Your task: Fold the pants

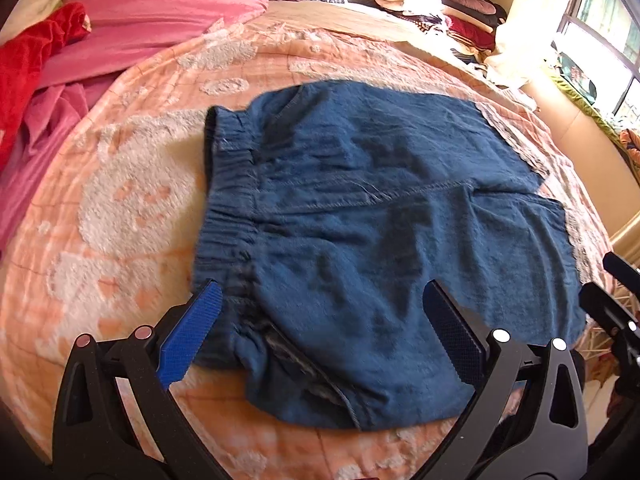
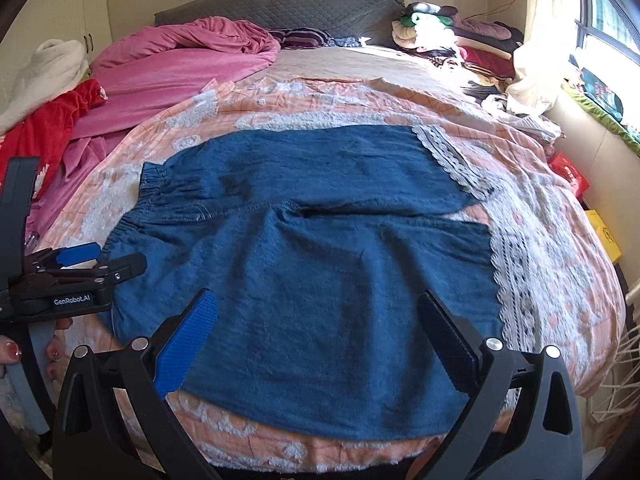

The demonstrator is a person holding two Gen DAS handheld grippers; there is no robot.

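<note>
The left gripper hangs low over the near waist corner of the pants, its blue pads spread wide with nothing between them. The right gripper is likewise spread and empty, poised over the near leg toward the hem. In the right view the left gripper shows from the side at the waistband's near end, a hand under it.

The pants lie flat on the peach blanket, both legs spread, long axis running left to right: elastic waistband on the left, lace hems on the right. The crotch seam runs along the middle, one leg near, one far.

So each gripper probably takes its own end of the near edge, the left at the waist and the right at the hem, and carries it away over the far leg. Neither grips cloth yet. A pink quilt lies well beyond.
</note>
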